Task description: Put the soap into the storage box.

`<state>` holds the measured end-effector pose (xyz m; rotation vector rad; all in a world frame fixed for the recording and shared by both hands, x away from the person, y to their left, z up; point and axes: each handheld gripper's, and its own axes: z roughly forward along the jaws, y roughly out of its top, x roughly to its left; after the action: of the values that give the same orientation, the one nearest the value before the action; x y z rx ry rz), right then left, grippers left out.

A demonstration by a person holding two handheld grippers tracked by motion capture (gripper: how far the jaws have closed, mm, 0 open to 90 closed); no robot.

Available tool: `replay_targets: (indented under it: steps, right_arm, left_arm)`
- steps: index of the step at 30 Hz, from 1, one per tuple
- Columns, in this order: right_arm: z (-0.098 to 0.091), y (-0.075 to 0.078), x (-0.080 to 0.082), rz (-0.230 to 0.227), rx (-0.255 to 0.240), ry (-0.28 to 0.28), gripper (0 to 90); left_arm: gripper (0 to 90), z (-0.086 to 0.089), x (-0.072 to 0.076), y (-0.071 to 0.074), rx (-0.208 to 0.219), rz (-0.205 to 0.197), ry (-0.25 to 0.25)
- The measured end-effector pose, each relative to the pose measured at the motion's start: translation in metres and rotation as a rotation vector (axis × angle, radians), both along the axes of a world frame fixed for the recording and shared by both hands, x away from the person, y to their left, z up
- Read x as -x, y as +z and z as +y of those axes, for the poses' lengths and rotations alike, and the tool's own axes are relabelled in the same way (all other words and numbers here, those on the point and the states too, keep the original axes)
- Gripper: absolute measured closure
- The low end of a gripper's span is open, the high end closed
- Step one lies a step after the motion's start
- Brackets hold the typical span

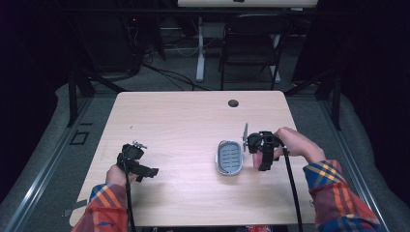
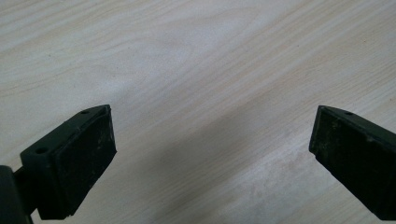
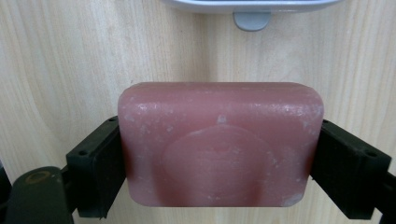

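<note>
A person in plaid sleeves stands at a pale wooden table (image 1: 183, 121), a black two-jaw gripper in each hand. The right gripper (image 3: 219, 154) has its jaws closed against the two short ends of a rounded, dusky-pink rectangular bar of soap (image 3: 219, 144), which spans the whole gap between the pads and is held clear of the wood. In the high view that right gripper (image 1: 256, 157) sits just to the right of a small grey oval plastic soap dish (image 1: 229, 157) with a ribbed floor, which lies empty near the middle right of the table. From the right gripper view the grey rim of the soap dish (image 3: 252, 5) and a small tab on it show just beyond the bar, near it but not touching. The left gripper (image 1: 145, 171) rests low over the left side of the table, well apart from the dish. In its own view the left gripper (image 2: 212, 154) has its jaws spread wide with only bare wood grain between them, holding nothing. A round cable hole (image 1: 233, 103) marks the table's far edge.
</note>
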<state>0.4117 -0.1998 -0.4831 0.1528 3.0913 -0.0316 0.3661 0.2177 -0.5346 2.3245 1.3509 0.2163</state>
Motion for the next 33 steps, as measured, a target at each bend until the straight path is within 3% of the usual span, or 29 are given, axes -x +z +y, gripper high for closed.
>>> replay_targets:
  steps: [22,33]
  right_arm:
    - [0.017,0.015,-0.008,-0.011,0.012,0.019,13.0]
    - [0.034,0.018,-0.017,-0.003,0.010,0.041,13.0]
  left_arm:
    - [0.4,-0.002,0.000,-0.001,-0.002,0.010,-0.015]
    - [0.4,-0.002,0.000,-0.001,-0.002,0.013,-0.015]
